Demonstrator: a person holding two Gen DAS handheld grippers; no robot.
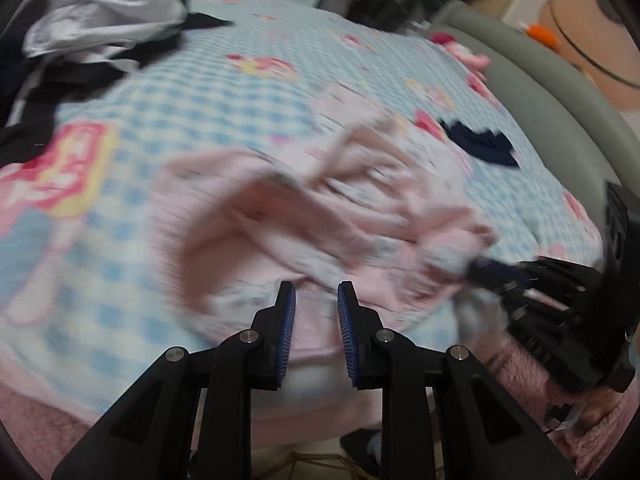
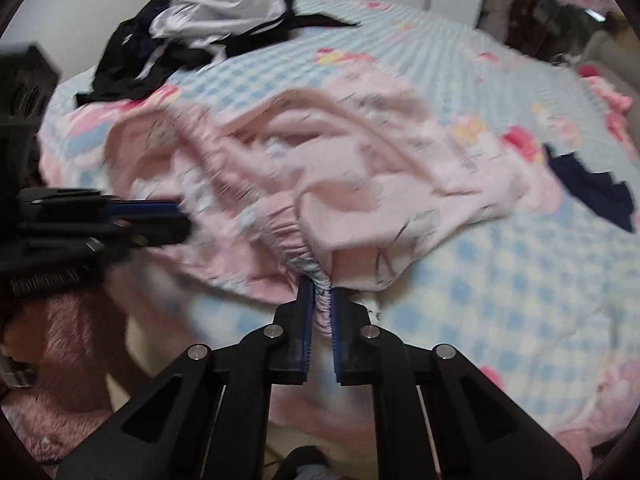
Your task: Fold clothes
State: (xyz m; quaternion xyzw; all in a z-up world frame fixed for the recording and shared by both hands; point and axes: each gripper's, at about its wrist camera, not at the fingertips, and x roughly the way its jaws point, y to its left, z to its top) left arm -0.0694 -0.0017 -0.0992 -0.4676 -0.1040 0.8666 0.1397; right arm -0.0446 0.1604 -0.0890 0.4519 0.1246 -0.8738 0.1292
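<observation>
Pink garment point(image 2: 320, 168) between dark pile point(image 2: 132, 64) and navy cloth point(image 2: 596, 192).

Bare bedspread point(image 2: 500, 280) right of pink garment point(image 2: 360, 168); clothes pile point(image 2: 192, 32) behind.

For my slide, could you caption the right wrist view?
Right gripper pinches the pink garment's gathered waistband.

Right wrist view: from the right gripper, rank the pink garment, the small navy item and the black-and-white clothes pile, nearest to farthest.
1. Pink garment: its gathered waistband is pinched in the right gripper, straight ahead.
2. Small navy item: on the checked bedspread, off to the right.
3. Black-and-white clothes pile: far left corner of the bed.
</observation>
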